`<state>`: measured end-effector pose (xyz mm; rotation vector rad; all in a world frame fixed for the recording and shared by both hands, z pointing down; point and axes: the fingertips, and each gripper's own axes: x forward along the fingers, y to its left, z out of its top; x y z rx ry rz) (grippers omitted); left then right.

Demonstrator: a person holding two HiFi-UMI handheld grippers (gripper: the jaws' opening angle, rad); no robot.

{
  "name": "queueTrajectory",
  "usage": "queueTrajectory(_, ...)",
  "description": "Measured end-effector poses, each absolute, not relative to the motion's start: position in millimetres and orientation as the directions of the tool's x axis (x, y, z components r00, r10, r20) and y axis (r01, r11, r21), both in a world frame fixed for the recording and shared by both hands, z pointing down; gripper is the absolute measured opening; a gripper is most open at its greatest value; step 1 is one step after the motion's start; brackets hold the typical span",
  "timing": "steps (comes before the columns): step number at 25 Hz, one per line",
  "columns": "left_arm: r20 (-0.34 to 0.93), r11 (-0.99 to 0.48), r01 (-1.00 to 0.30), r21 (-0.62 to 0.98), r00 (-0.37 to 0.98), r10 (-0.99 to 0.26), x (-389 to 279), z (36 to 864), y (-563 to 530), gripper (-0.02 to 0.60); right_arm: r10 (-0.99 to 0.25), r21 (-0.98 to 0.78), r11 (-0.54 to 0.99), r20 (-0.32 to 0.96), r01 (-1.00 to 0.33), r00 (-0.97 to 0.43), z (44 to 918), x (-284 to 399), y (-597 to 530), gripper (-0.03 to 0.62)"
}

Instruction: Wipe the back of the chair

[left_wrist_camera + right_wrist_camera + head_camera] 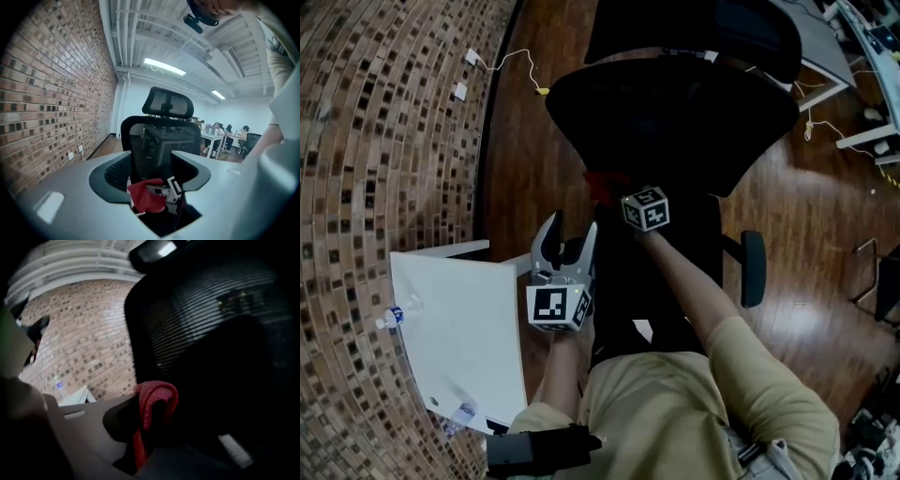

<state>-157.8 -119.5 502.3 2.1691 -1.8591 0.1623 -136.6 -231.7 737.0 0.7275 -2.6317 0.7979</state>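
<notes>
Closest to the lens is my own tan sleeve [741,375], reaching forward from the bottom of the head view. Beyond it, the biggest thing is the brick wall [384,141] on my left. Next is the black chair [675,112], with a headrest [168,103] above its mesh back [159,140]. A white table [459,328] stands between the wall and me.

My left gripper [567,246] hovers beside the table's corner with its jaws apart and nothing between them. Through that gap I see only the chair and my other tool. My right gripper [614,192] is clamped on a red cloth [602,183], which folds over between its jaws and sits low on the chair back. It is touching the mesh or just off it; I cannot tell which.

I judge the wiping is at its low starting point, with most of the back not yet covered. To do it well, I would:

- hold the clamp firm so the cloth cannot slip out;
- turn the fold flat against the mesh rather than dragging an edge;
- work upward in overlapping side-to-side passes toward the headrest.

The chair may swivel or roll under pressure, so I would press lightly. My free left tool could steady the frame.
</notes>
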Motion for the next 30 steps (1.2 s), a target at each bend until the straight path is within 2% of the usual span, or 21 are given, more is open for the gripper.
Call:
queueTrajectory(3,0.268,-0.138,-0.976,0.167,0.180,-0.946,-152.1,509.5,-120.0,0.242,-0.492,-0.457,0.614,0.416,-0.644,-0.765,743.2,-50.5,-262.7,0.029)
queueTrajectory(7,0.260,-0.187,-0.964,0.187,0.232,-0.937,-133.1,511.9,-126.4,0.242,-0.531,-0.288,0.586,0.569,-0.757,-0.628,771.3,87.3,-281.8,0.031)
queueTrajectory(9,0.261,-0.204,-0.960,0.192,0.250,-0.932,-123.1,513.6,-131.1,0.242,-0.524,-0.212,0.606,0.618,-0.767,-0.585,773.3,135.3,-289.2,0.031)
queueTrajectory(13,0.266,-0.226,-0.954,0.198,0.275,-0.924,-108.9,518.2,-137.1,0.242,-0.502,-0.096,0.677,0.664,-0.729,-0.554,772.1,163.3,-295.4,0.031)
queueTrajectory(19,0.262,-0.201,-0.962,0.186,0.245,-0.933,-118.8,510.1,-129.9,0.242,-0.554,0.061,0.658,0.715,-0.751,-0.427,774.9,176.6,-290.2,0.031)
queueTrajectory(21,0.258,-0.162,-0.970,0.180,0.206,-0.944,-135.5,506.0,-124.9,0.243,-0.541,0.062,0.653,0.736,-0.755,-0.407,781.3,166.4,-277.6,0.029)
queueTrajectory(23,0.256,-0.137,-0.973,0.184,0.182,-0.949,-149.1,505.4,-119.0,0.244,-0.449,0.009,0.742,0.749,-0.671,-0.487,789.9,118.0,-247.6,0.029)
queueTrajectory(25,0.267,-0.125,-0.975,0.186,0.173,-0.948,-158.3,509.0,-113.8,0.244,-0.330,-0.024,0.866,0.723,-0.500,-0.607,788.6,36.5,-212.0,0.029)
queueTrajectory(27,0.279,-0.116,-0.976,0.186,0.166,-0.946,-165.3,512.4,-111.5,0.244,-0.248,-0.051,0.928,0.658,-0.370,-0.711,775.4,-51.9,-189.2,0.029)
queueTrajectory(30,0.288,-0.107,-0.977,0.182,0.157,-0.945,-168.9,513.9,-108.1,0.244,-0.195,-0.133,0.940,0.548,-0.316,-0.813,755.3,-152.5,-178.2,0.029)
